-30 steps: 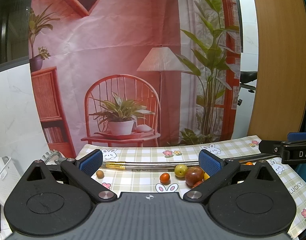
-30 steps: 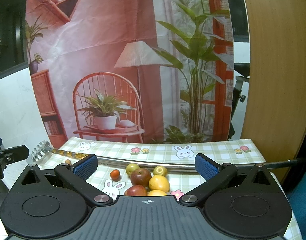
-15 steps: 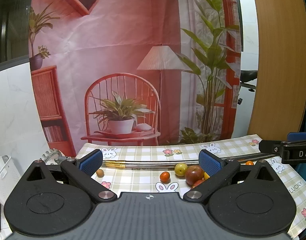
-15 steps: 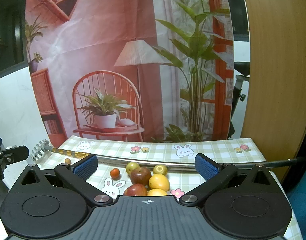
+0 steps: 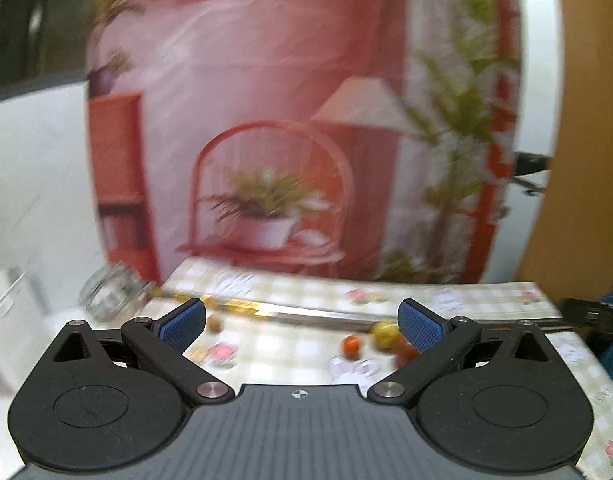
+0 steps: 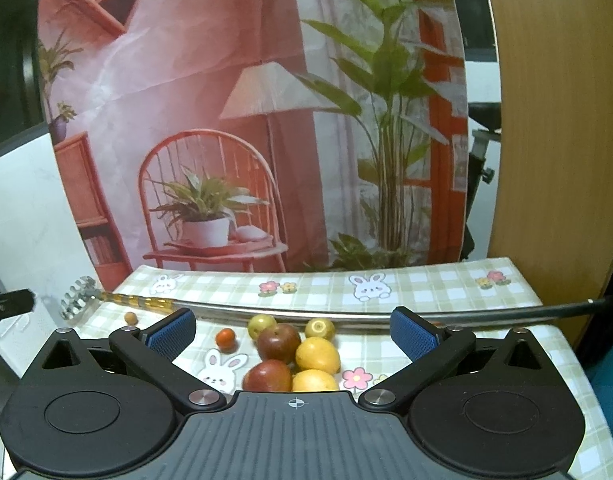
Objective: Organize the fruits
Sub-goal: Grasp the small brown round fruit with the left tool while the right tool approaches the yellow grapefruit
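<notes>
Tongs (image 6: pixel 292 330) on right alone show oranges (image 6: pixel 317 355).

Both wrist views face the backdrop (image 6: pixel 210 80) low over the tablecloth (image 6: pixel 426 292).

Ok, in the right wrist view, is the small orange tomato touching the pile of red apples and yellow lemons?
No, the small orange tomato sits apart, with bare checked tablecloth between it and the nearest red apple.
</notes>
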The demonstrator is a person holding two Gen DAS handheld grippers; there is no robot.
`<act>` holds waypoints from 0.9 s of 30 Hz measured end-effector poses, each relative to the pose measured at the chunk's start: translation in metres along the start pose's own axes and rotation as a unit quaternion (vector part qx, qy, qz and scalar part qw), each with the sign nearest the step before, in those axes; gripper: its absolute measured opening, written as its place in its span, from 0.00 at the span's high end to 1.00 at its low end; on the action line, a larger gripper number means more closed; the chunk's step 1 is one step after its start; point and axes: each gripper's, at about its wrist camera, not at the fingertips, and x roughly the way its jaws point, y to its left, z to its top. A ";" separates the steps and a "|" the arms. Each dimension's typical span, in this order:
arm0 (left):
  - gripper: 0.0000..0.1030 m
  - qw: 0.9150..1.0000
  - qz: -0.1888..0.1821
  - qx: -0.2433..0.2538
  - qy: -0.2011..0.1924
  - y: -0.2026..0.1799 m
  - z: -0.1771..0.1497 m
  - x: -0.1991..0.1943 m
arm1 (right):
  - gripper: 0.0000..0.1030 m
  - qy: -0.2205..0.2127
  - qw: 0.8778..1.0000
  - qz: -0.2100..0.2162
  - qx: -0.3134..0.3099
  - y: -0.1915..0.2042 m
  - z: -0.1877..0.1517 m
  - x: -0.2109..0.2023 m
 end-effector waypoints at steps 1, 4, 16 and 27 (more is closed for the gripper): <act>0.00 1.000 0.011 -0.005 0.009 0.008 -0.001 0.006 | 0.00 0.002 1.000 -0.004 0.000 -0.003 -0.002 0.006; 0.00 0.998 0.047 -0.009 0.028 0.029 -0.003 0.024 | 0.00 0.015 1.000 -0.019 0.005 -0.011 -0.008 0.027; 0.07 0.993 0.063 -0.068 0.068 0.099 0.000 0.088 | 0.00 0.069 0.996 -0.015 0.062 -0.041 -0.032 0.096; 0.11 0.992 0.046 -0.066 0.102 0.112 -0.012 0.172 | 0.00 0.084 0.994 -0.034 0.065 -0.053 -0.033 0.124</act>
